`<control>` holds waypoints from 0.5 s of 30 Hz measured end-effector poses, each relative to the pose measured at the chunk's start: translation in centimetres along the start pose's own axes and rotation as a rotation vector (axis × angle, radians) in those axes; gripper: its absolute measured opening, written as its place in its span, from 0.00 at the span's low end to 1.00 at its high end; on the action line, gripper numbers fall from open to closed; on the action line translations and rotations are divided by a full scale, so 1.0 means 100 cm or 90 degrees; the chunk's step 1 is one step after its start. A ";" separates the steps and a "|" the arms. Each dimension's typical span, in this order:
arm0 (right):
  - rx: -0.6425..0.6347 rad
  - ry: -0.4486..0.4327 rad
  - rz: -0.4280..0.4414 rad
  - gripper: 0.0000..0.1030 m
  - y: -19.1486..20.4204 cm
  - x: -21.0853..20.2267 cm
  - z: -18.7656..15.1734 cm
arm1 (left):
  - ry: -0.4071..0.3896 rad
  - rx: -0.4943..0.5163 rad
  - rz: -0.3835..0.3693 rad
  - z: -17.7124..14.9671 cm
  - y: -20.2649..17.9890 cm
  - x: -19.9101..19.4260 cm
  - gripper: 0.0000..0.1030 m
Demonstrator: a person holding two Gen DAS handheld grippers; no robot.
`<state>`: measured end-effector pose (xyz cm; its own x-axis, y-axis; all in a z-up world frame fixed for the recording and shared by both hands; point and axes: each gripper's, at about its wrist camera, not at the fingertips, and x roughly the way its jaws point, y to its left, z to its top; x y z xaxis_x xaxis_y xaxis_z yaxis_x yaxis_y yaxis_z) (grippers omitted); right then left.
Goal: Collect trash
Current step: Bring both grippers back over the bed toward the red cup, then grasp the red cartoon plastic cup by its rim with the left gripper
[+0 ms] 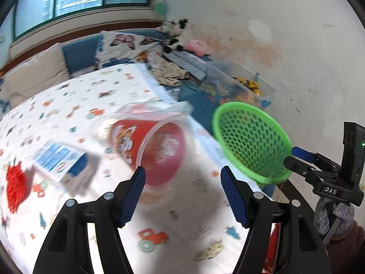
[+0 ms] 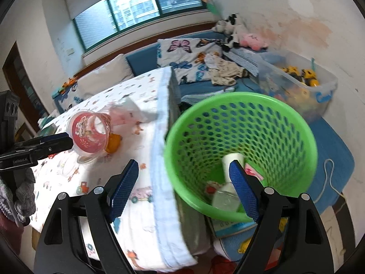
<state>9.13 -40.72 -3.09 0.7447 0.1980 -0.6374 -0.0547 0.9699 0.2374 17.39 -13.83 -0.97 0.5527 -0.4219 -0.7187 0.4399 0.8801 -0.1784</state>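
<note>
Left wrist view: your left claw [image 1: 183,177] stands wide with nothing between its blue pads, hanging over the counter [image 1: 68,105] with its cartoon-print cloth. Just ahead of the pads a clear plastic cup with a red printed inside [image 1: 146,146] lies on its side, mouth toward you, apart from the pads. Behind it sits a crumpled clear wrapper [image 1: 159,110]. To the left lie a blue and white carton [image 1: 57,159] and a red scrap [image 1: 14,186], both blurred.

At the right of that view, the green mesh basket [image 1: 248,137] stands off the counter's edge, and your right claw sits beside its rim; whether it touches the rim you cannot tell from there.

From the right wrist view, your right claw [image 2: 183,188] is also wide and empty, one pad over the counter's edge, the other in front of the basket's mouth. Inside the basket lie a white bottle [image 2: 225,187] and some pink and white paper [image 2: 253,171]. An orange piece [image 2: 113,145] lies beside the cup.
</note>
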 end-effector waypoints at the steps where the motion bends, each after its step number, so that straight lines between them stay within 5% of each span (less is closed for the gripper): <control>1: -0.003 0.000 0.004 0.79 0.004 0.002 0.002 | 0.000 -0.006 0.003 -0.001 0.004 -0.001 0.64; 15: -0.011 0.001 0.017 0.79 0.014 0.010 0.008 | -0.034 -0.029 -0.010 -0.010 0.007 -0.014 0.64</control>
<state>10.33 -39.28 -2.85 0.7418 0.2247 -0.6318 -0.0870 0.9665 0.2416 16.27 -12.43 -0.77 0.5838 -0.4454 -0.6788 0.4171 0.8819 -0.2198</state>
